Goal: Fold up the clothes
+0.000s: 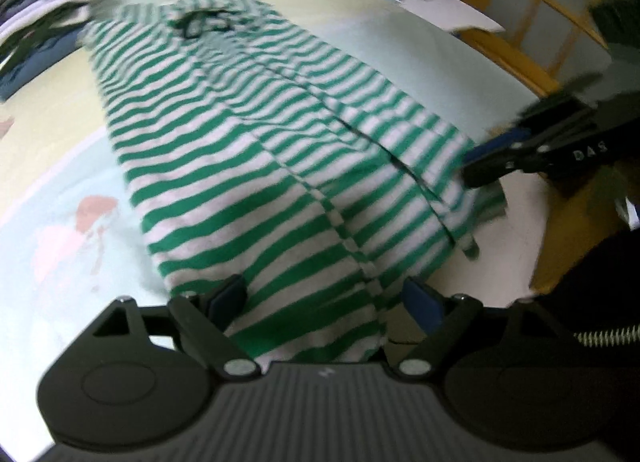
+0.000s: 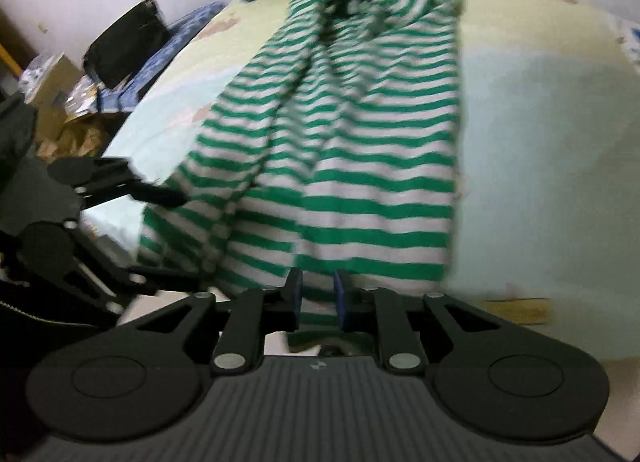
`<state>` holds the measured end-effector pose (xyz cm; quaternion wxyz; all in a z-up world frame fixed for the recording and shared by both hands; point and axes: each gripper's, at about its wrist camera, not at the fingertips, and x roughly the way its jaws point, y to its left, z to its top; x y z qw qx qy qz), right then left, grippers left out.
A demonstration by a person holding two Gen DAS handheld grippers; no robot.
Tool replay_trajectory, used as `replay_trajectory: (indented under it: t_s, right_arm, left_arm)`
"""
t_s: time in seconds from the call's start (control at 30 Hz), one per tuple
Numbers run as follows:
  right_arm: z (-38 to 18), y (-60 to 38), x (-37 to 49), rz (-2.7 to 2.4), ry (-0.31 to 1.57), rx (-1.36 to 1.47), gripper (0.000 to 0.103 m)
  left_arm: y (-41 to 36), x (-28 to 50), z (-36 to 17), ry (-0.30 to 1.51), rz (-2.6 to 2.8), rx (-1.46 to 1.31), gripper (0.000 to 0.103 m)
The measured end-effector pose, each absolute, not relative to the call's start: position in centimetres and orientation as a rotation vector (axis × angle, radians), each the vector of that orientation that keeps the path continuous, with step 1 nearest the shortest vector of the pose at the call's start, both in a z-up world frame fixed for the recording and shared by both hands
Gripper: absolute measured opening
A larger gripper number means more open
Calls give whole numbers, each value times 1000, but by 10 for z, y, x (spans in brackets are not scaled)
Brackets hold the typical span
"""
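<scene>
- The striped garment lies spread lengthwise on the bed; a pile of folded clothes sits beyond its far end
- The left hand-held gripper stands wide over the garment's near hem, pads apart from the cloth
- The right hand-held gripper is narrow, with the hem between its pads; whether they pinch it, I cannot tell

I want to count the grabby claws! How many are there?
2. The left gripper stands open over the near hem of the striped shirt. The right gripper is narrowly open at the shirt's other near corner. More could be out of view.
</scene>
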<state>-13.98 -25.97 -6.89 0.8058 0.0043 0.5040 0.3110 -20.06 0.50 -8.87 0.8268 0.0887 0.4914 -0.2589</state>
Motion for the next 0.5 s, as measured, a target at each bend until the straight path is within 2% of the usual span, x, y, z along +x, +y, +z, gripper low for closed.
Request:
replay_trajectory:
  t_s: [0.1,0.27,0.33,0.43,0.5]
  right_arm:
    - [-67,-274,-133,572,1049,13,31]
    - [-80,-278,-121,486,1067,-31,32]
    - [-83,-279,-120,480,1065,-18,33]
    - [-84,-277,-120,495,1048,-38,34]
    - [-84,-275,-121,514,1042,-55,41]
  left_arm:
    - [4,-190,-85,1041,-437,144,85]
    - [4,-168,-91,1060,-215,123,89]
    - [5,-164,-98,1080,-162,113,97]
    - [6,-164,-100,1084,-128,95,102]
    - [7,-163,-101,1086,-115,93,102]
